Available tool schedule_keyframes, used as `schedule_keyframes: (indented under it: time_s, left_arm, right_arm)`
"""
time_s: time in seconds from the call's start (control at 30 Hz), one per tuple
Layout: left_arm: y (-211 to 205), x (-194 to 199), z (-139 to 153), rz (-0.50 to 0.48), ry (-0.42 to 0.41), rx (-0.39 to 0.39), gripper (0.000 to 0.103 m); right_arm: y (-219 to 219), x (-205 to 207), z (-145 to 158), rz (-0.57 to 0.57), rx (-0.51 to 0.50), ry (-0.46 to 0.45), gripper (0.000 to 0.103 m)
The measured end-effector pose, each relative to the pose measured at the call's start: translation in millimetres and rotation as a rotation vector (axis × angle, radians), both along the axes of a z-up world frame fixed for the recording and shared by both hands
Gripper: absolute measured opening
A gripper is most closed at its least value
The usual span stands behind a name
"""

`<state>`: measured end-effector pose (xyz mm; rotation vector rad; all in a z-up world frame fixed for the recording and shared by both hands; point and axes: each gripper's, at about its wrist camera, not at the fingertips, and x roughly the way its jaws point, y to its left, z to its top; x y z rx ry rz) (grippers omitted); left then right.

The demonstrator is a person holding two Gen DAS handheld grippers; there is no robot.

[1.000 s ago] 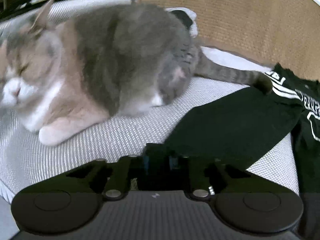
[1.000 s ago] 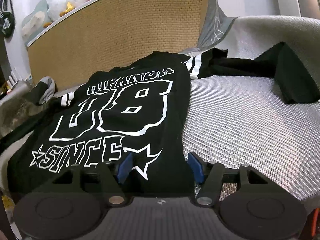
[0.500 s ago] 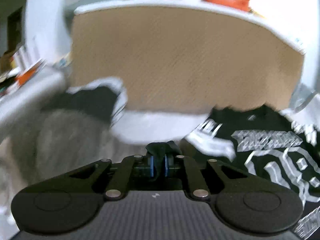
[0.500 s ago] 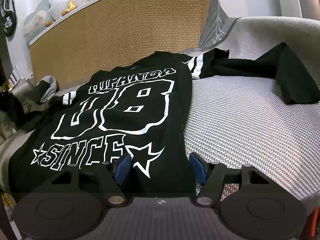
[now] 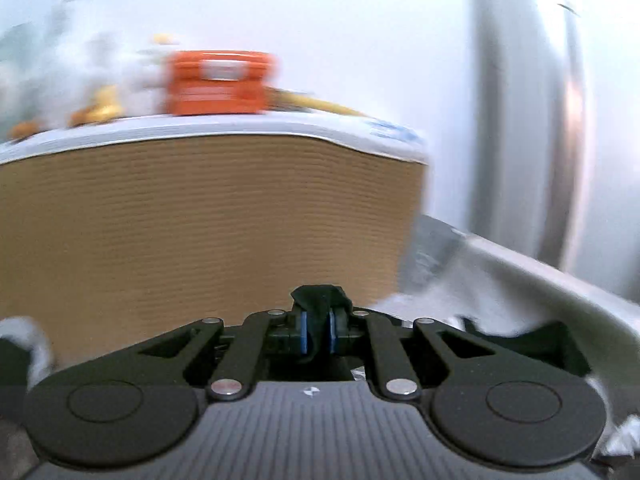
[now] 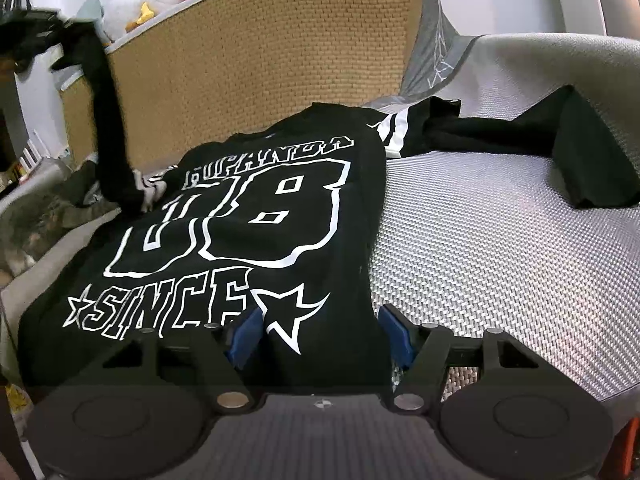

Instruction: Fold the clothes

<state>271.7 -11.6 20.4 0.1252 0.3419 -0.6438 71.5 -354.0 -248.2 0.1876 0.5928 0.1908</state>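
A black shirt point(image 6: 256, 216) with white outlined lettering, a large number and stars lies face up and mostly flat on grey woven upholstery. Its left sleeve point(image 6: 104, 120) is lifted high and hangs taut; the right sleeve point(image 6: 520, 136), with white stripes at the shoulder, sprawls crumpled sideways.

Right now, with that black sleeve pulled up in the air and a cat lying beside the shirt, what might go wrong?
The left gripper pinches only a small tuft of the sleeve, so the fabric could slip out mid-fold. The right gripper has its jaws open over the shirt hem, so nothing seems to pin it and the pull may drag it askew. The cat lies close by and could snag the cloth.
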Motion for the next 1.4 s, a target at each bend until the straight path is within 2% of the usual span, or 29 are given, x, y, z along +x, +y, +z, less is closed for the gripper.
schedule_keyframes:
  time_s: [0.13, 0.3, 0.43, 0.53, 0.7, 0.8, 0.9, 0.93, 1.03, 1.27, 1.4]
  left_arm:
    - [-63.3, -19.3, -33.1, -0.159, 0.03, 0.105, 0.011]
    - [-129.9, -53.7, -108.1, -0.338, 0.133, 0.26, 0.011]
    - [-159.4, -71.2, -163.6, -0.386, 0.234, 0.332, 0.012]
    - [-162.3, -76.5, -187.5, -0.387, 0.293, 0.349, 0.012]
    - [-148.7, -77.2, -197.3, -0.385, 0.359, 0.303, 0.014]
    - [-145.7, -78.7, -197.4, -0.383, 0.363, 0.296, 0.023]
    - [-143.3, -83.1, -198.3, -0.392, 0.373, 0.295, 0.025]
    - [-142.8, -84.4, -199.0, -0.398, 0.376, 0.296, 0.029]
    - [-141.8, -91.1, -201.8, -0.448, 0.396, 0.3, 0.055]
    - [-138.2, -110.9, -206.5, -0.561, 0.429, 0.311, 0.059]
    - [-129.6, -106.3, -214.6, -0.542, 0.448, 0.328, 0.06]
  right_arm:
    - [-1.8, -0.7, 0.5, -0.003, 0.019, 0.0, 0.068]
    - [-2.9, -1.0, 0.1, 0.001, 0.024, -0.003, 0.068]
    - [-7.6, -1.4, -0.2, 0.001, 0.056, -0.004, 0.068]
    - [-5.9, -0.7, 0.6, -0.004, 0.051, -0.002, 0.068]
    - [-9.5, -0.7, -1.0, -0.001, 0.074, -0.009, 0.068]
    - [-9.2, -0.2, -1.0, -0.004, 0.078, -0.01, 0.068]
    - [-7.1, 0.4, -0.1, -0.01, 0.071, -0.009, 0.068]
    - [-7.5, 0.1, -0.3, -0.009, 0.073, -0.009, 0.068]
    - [-9.4, -0.6, -0.8, -0.006, 0.083, -0.011, 0.068]
    - [-8.4, -0.5, 0.5, -0.011, 0.082, -0.009, 0.068]
    - [-11.1, -2.5, 1.8, -0.017, 0.093, -0.018, 0.068]
